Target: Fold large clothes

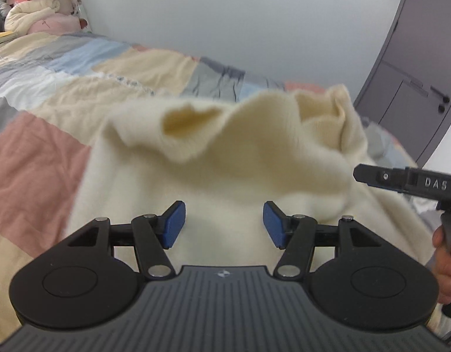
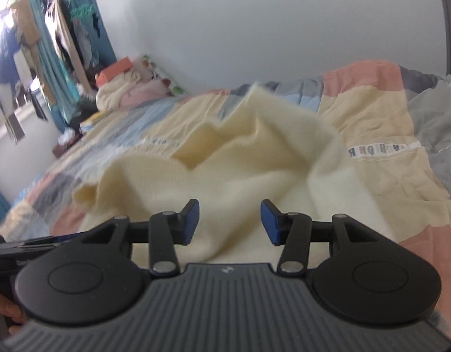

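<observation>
A large cream knit garment [image 1: 225, 158] lies rumpled on the patchwork quilt [image 1: 35, 164], its far edge raised in blurred folds. My left gripper [image 1: 224, 224] hovers over its near part, open, with nothing between the blue pads [image 1: 175, 224]. The right wrist view shows the same cream garment [image 2: 254, 158] spread ahead of my right gripper [image 2: 230, 222], which is also open and holds nothing. The right gripper's black body [image 1: 407, 182] and the hand holding it [image 1: 448, 264] show at the left wrist view's right edge.
The bed's quilt [image 2: 386, 135] runs to a white wall. A pile of bedding and soft toys [image 2: 128, 88] sits at the bed's far end. A grey wardrobe door [image 1: 415, 73] stands on the right. Hanging clothes and a teal curtain [image 2: 49, 44] fill the far left.
</observation>
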Tool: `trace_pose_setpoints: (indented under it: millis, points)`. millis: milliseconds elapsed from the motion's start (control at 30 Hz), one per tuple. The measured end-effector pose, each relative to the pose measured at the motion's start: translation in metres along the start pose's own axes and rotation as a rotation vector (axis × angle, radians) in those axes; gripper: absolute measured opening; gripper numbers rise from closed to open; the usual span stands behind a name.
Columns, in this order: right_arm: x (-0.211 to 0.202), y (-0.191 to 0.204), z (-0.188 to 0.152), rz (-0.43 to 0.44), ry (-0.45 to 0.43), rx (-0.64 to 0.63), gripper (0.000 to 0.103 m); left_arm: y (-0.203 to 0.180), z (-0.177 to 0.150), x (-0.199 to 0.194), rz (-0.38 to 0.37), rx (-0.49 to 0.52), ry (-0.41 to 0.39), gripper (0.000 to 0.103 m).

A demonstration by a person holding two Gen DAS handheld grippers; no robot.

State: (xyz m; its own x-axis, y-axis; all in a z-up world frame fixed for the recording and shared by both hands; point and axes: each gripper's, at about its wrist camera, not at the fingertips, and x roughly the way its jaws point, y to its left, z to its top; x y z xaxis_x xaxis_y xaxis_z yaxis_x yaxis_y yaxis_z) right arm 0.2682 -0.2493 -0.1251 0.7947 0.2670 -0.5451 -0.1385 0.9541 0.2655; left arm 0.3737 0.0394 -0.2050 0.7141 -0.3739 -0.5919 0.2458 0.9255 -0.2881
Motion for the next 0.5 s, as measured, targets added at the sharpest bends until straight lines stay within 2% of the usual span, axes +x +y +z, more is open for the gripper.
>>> trace_pose_setpoints:
  millis: [167, 400, 500]
  points:
    - [0.018, -0.011, 0.000, -0.059, 0.041, -0.009, 0.048, 0.009, -0.004, 0.018, 0.062, -0.010, -0.025, 0.065]
    - [0.056, -0.032, 0.012, -0.170, 0.028, -0.056, 0.047, 0.036, 0.016, 0.047, 0.090, -0.090, -0.050, 0.065]
    - [0.072, -0.051, 0.014, -0.199, 0.028, -0.011, 0.046, 0.043, 0.027, 0.055, 0.125, -0.085, -0.077, 0.064]
